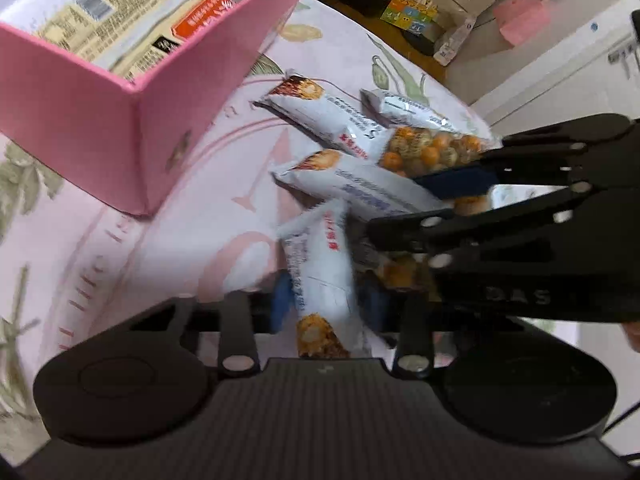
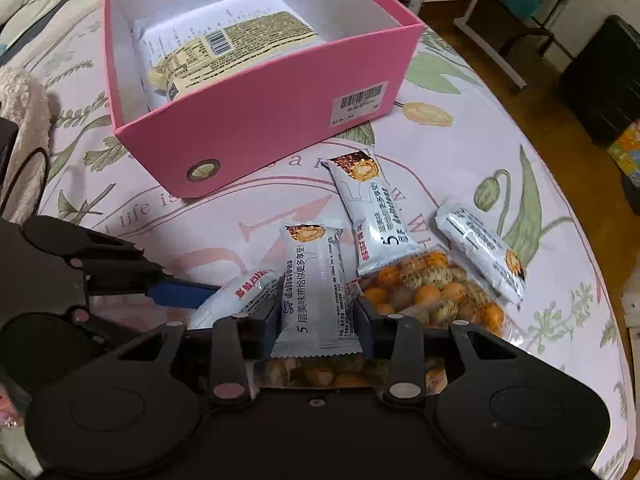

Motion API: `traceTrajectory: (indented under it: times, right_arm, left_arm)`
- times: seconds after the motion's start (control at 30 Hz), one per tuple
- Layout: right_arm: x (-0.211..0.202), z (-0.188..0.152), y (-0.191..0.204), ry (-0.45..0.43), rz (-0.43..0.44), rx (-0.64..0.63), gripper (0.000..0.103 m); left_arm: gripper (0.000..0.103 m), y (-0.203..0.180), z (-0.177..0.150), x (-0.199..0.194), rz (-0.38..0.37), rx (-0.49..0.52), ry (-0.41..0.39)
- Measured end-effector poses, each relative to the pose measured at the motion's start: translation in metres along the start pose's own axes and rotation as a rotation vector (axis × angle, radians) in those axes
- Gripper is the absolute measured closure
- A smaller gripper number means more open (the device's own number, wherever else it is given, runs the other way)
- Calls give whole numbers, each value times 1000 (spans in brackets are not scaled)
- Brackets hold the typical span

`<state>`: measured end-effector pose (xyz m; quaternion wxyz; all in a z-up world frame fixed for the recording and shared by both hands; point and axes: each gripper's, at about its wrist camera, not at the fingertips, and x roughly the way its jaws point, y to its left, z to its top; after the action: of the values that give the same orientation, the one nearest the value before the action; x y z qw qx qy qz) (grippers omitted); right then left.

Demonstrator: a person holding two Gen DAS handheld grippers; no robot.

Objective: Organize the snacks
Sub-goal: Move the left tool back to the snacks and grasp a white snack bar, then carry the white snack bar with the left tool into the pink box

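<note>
Already the left gripper (image 1: 326, 304) pinches one white snack bar (image 1: 320, 264) and the right gripper (image 2: 316, 320) another (image 2: 314, 280), both on the tabletop (image 2: 560, 320) near the pink box (image 2: 256, 120); slick wrappers could slip free on lifting.

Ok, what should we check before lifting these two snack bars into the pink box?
1. Left gripper closed on the slanted bar: ok.
2. Right gripper pads touching the middle bar: ok.
3. Both grips firm enough to lift: cannot tell.
4. Pink box open, with room beside the packet inside: ok.
5. Nut bag free of the right gripper: cannot tell; it lies right under it.
</note>
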<state>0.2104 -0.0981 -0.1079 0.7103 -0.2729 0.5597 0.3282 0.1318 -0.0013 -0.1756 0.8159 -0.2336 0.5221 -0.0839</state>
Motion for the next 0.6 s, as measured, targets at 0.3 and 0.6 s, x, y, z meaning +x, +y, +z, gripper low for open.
traceTrajectory:
  times: [0.3,0.6]
  right_arm:
    - [-26,-42,2,-153,-25,262,61]
    - [-39,-67,28,-235,-47,318,63]
  left_arm:
    - [77,-10,-2,-24,123,210,-27]
    - [77,-13,-8,-55,119,306,-3]
